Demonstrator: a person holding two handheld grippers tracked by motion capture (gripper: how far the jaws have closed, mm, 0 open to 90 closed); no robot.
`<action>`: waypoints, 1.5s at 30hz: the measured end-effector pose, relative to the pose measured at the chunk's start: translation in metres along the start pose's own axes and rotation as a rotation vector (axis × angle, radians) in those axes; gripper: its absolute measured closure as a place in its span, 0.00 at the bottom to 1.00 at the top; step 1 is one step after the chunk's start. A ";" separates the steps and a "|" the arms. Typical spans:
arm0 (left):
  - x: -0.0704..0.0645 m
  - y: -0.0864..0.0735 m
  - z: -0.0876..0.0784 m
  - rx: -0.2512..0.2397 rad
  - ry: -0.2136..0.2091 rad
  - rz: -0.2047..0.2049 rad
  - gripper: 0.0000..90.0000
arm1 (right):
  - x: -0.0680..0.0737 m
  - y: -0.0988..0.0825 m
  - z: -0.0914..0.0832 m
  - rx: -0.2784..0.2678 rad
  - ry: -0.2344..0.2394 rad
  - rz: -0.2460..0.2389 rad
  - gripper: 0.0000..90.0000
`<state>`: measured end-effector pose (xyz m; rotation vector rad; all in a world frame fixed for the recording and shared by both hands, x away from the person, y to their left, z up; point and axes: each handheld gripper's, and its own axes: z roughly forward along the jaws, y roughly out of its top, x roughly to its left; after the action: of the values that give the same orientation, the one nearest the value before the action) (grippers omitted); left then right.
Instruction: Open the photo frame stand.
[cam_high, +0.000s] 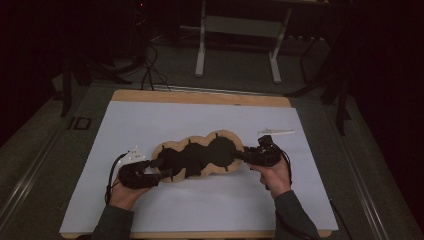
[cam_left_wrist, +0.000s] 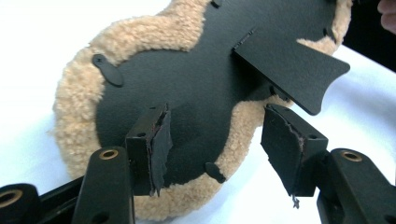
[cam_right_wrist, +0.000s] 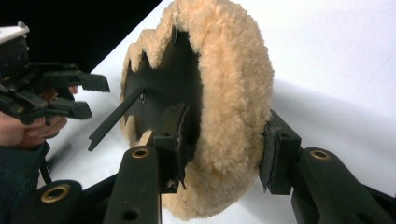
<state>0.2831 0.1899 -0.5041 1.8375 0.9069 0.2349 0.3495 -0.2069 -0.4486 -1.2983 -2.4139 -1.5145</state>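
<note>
The fleecy frame (cam_high: 197, 156) lies face down between the grippers on white paper (cam_high: 150, 122), with bare paper on every side. Its long axis runs from the left gripper (cam_high: 161, 167) to the right gripper (cam_high: 242, 155). The right gripper clamps one end; the left gripper's jaws gape wide at the other. The easel flap (cam_left_wrist: 292, 70) juts up ahead of them.

Tan fleece frame (cam_high: 172, 176) with black backing (cam_left_wrist: 187, 93) on white sheet (cam_high: 150, 120).

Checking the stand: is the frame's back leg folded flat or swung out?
Swung out: the leg angles away from the frame's black backing, hinged along one edge.
</note>
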 end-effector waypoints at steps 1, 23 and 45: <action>0.001 0.000 0.000 0.000 0.006 -0.003 0.47 | 0.000 0.000 0.000 0.004 -0.002 -0.005 0.64; 0.024 0.001 -0.014 -0.028 0.063 -0.103 0.43 | 0.001 -0.002 -0.001 0.042 -0.017 -0.094 0.63; 0.043 -0.004 -0.005 0.005 0.052 -0.140 0.41 | 0.002 -0.006 -0.002 0.083 -0.043 -0.185 0.62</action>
<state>0.3084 0.2234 -0.5157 1.7706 1.0681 0.1936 0.3434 -0.2087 -0.4515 -1.1321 -2.6586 -1.4201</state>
